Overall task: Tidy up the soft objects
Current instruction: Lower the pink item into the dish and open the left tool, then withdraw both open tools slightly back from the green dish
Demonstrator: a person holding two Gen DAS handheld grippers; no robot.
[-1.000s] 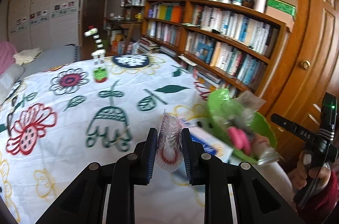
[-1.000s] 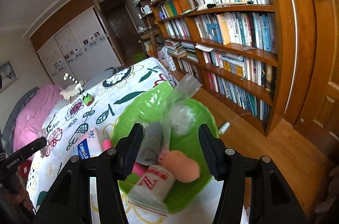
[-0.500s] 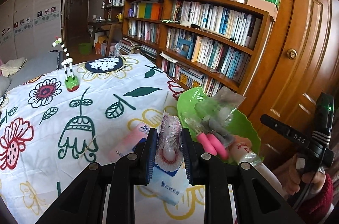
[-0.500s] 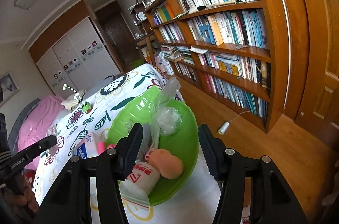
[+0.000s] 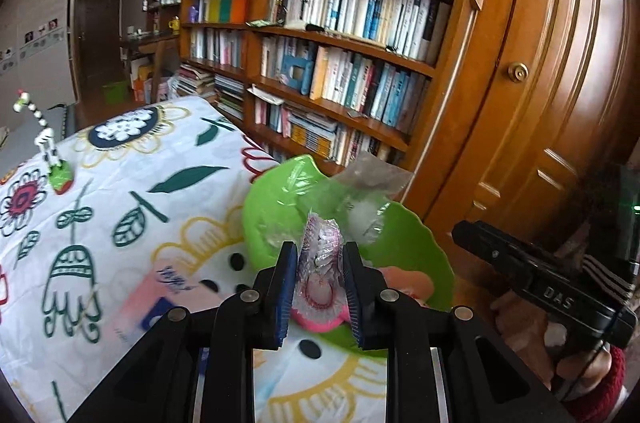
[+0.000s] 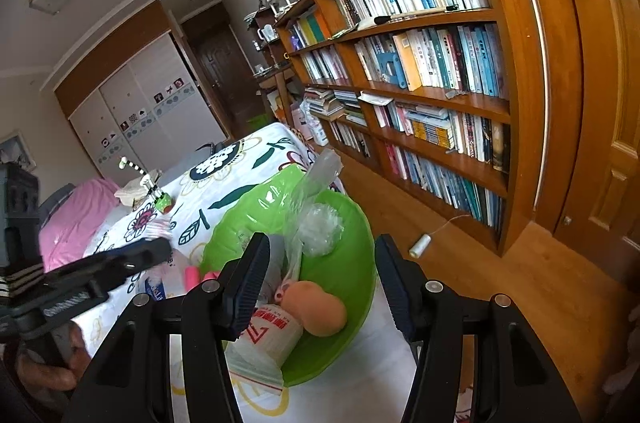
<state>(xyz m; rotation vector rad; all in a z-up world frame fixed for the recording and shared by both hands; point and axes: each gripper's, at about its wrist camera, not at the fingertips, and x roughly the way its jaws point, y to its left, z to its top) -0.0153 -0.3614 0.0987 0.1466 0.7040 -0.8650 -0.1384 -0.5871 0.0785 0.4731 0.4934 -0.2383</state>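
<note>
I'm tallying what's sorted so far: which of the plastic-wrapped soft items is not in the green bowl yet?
The crinkly wrapped puff, clamped in the left gripper above the green bowl. The bagged white puff and red-printed packet already lie inside.

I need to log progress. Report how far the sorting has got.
Done: green bowl already holds a peach sponge, a bagged white puff and a wrapped roll. In hand: left tongs grip a clear-wrapped packet near the bowl. Left: pink tube on the bedspread.
</note>
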